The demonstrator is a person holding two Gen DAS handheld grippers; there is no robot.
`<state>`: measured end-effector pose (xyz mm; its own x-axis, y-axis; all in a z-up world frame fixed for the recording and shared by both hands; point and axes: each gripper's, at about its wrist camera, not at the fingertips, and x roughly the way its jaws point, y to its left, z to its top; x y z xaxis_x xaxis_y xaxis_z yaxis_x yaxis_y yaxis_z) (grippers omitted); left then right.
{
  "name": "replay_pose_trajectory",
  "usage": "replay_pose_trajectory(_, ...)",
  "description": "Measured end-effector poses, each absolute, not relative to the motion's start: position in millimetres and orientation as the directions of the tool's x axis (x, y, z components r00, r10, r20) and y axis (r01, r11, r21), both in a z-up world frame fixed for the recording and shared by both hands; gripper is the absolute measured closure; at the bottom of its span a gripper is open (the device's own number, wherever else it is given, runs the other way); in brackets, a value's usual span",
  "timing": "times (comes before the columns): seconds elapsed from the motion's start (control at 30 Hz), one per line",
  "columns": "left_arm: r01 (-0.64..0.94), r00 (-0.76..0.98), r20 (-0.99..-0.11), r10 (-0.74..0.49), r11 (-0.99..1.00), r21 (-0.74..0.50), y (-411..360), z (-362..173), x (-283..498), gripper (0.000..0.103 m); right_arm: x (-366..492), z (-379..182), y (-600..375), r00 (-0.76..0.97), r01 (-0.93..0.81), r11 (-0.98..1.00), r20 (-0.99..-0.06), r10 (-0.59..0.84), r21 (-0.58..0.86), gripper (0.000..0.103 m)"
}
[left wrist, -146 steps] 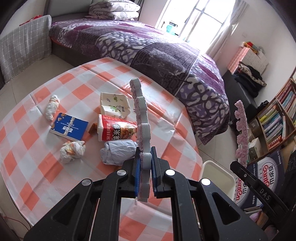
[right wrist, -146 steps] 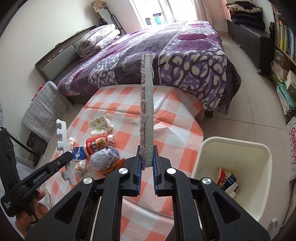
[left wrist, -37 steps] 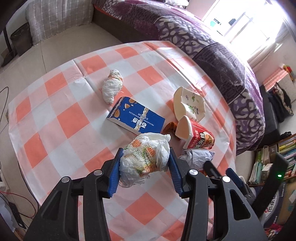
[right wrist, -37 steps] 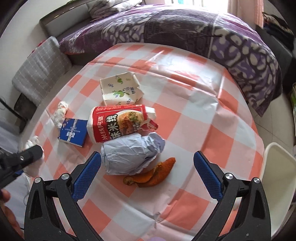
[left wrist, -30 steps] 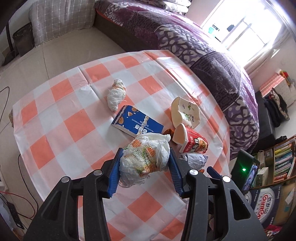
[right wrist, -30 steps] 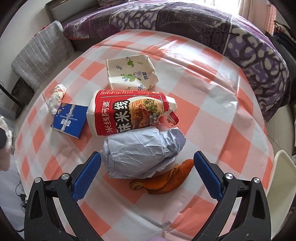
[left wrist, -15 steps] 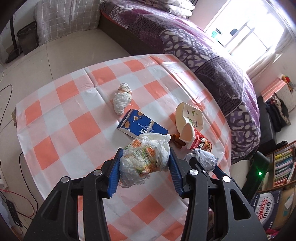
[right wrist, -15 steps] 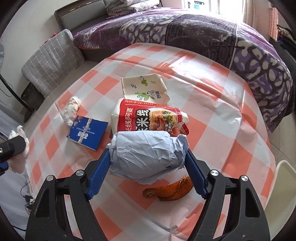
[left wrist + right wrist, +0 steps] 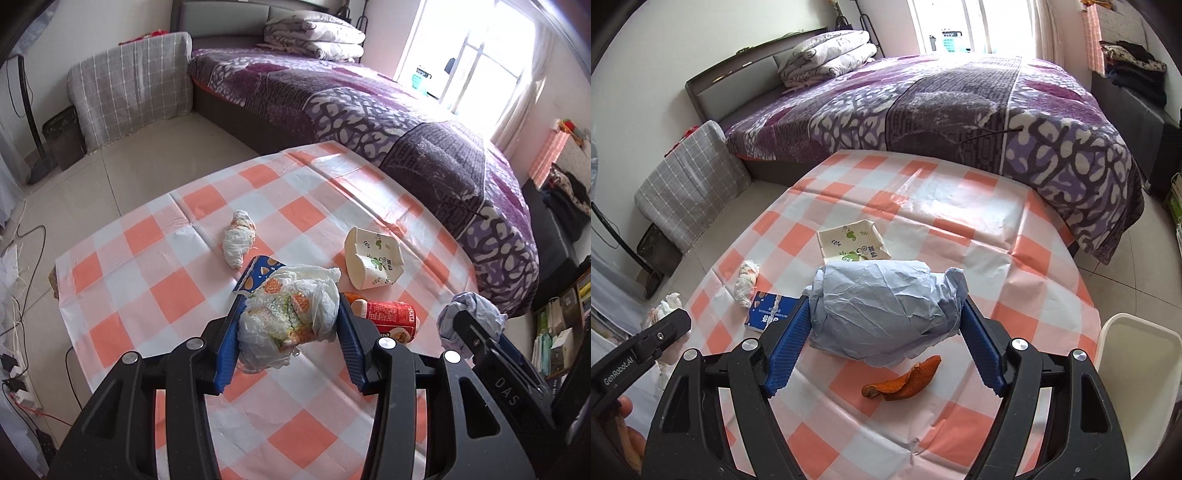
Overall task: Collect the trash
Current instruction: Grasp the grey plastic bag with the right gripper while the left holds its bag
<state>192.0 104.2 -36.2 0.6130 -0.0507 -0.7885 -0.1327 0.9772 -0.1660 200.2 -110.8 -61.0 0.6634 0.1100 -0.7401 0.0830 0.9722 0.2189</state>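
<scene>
Both grippers [image 9: 286, 341] [image 9: 884, 341] grip crumpled wads [image 9: 290, 319] [image 9: 886, 310], seemingly clear of table [image 9: 960, 229]

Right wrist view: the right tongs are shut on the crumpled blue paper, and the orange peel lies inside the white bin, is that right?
Not quite. In the right wrist view the right tongs are shut on the crumpled blue paper, but the orange peel lies on the checked tablecloth, just below the paper, not in the white bin.
</scene>
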Motion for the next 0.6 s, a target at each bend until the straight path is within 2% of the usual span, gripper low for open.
replay_pose_trajectory(0.13,-0.106,0.638,-0.77,-0.031,0.986,-0.128,87,-32,188,0.056,190,-54,-119,0.675,0.09,0.975,-0.732,0.089,0.202,0.028)
replay_pose_trajectory(0.6,-0.02,0.638,-0.767,-0.078,0.993,-0.117,36,-31,178,0.056,163,-40,-166,0.673,0.141,0.973,-0.738,0.043,0.185,0.027)
